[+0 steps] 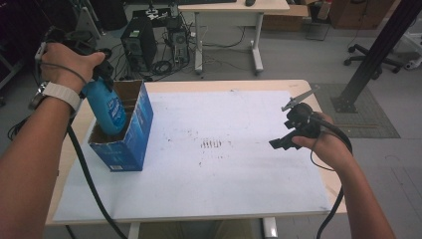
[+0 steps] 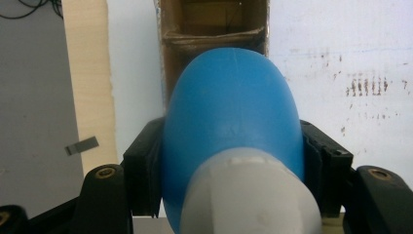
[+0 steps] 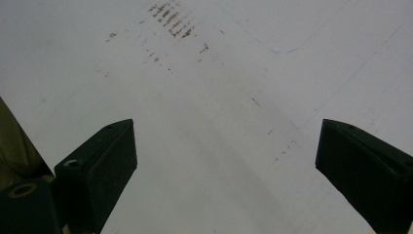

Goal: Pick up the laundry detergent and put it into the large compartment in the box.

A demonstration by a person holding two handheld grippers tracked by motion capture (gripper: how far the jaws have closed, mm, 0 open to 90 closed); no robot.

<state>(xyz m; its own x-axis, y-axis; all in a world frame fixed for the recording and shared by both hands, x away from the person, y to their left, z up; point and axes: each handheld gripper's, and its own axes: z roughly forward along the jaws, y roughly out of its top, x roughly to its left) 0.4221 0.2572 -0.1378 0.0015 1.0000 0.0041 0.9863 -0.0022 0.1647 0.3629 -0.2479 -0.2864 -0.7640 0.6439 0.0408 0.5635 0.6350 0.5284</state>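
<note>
We are lowering a blue plastic bottle (image 1: 106, 107) into the open-topped blue carton (image 1: 130, 144) standing at the near-left part of the counter (image 1: 239, 84), and the left gripper (image 1: 102, 74) is clamping its jaws on the bottle's upper body, one jaw pressing on each side just below the pale grey cap (image 2: 248, 195), as the left gripper view is showing. The bottle's base is already sitting inside the carton's near compartment, with a cardboard divider (image 2: 214, 36) separating that one from the far one. We are judging the bottle to be stiff, smooth and somewhat slippery, probably light to moderate in weight depending on its fill, which we cannot tell; the shoulder under the cap seems the best place to hold, since the body is widening there and resisting a slide through the jaws. Its long axis is running nearly upright, tilting a little, cap end up toward the hand and base pointing down into the carton. The right gripper (image 1: 293, 134) is hovering over the white sheet (image 1: 224, 189) at the right side, its jaws standing wide apart and holding nothing.
</note>
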